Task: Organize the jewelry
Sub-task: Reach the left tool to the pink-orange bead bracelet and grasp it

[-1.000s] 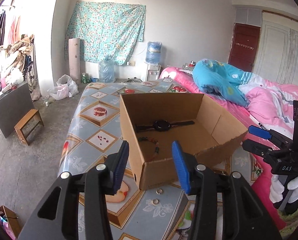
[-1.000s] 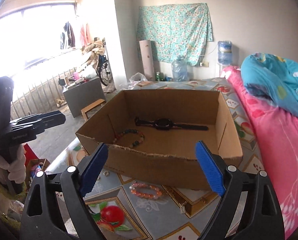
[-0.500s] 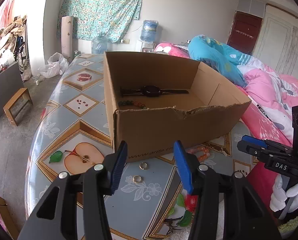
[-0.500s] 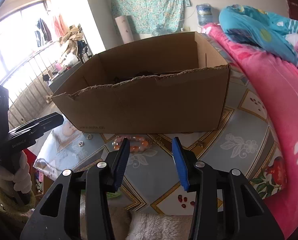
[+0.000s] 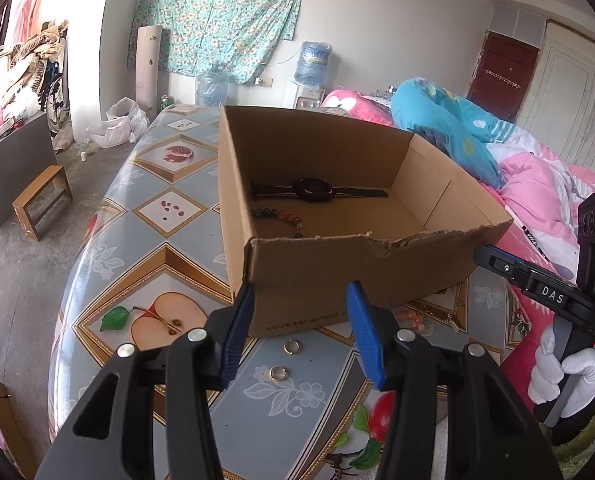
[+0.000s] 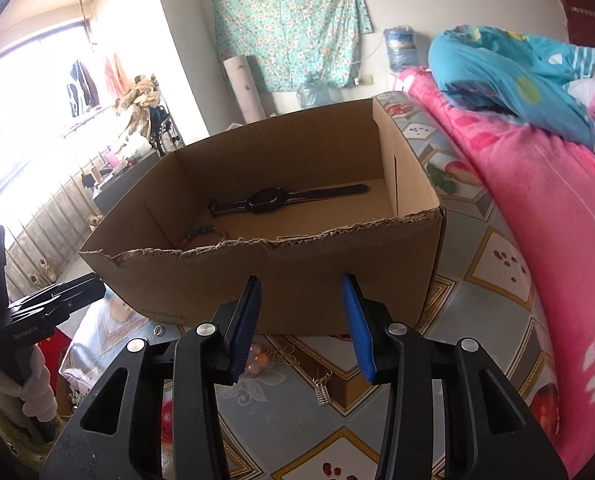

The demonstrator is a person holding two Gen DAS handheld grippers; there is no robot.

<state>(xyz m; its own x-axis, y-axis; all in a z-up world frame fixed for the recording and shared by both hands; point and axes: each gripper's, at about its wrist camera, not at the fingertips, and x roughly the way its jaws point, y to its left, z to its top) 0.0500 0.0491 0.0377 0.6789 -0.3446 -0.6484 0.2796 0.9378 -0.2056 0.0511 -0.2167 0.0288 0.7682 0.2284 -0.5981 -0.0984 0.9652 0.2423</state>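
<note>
Fingers on the left gripper (image 5: 299,330) stand partly apart with nothing between them and touch nothing. Two small rings (image 5: 284,359) lie on the table (image 5: 153,216) just below them, in front of the cardboard box (image 5: 337,272). The right gripper (image 6: 302,326) has just been closing, and now its blue fingers (image 6: 246,322) are also partly apart, holding nothing. Under them lies an orange bead bracelet (image 6: 259,360), half hidden by the left finger, with a little silver charm (image 6: 322,390) near it. Inside the box rest a black watch (image 6: 269,199) and a bracelet of colored beads (image 6: 203,234). White-gloved hands (image 5: 563,372) hold the handles.
</note>
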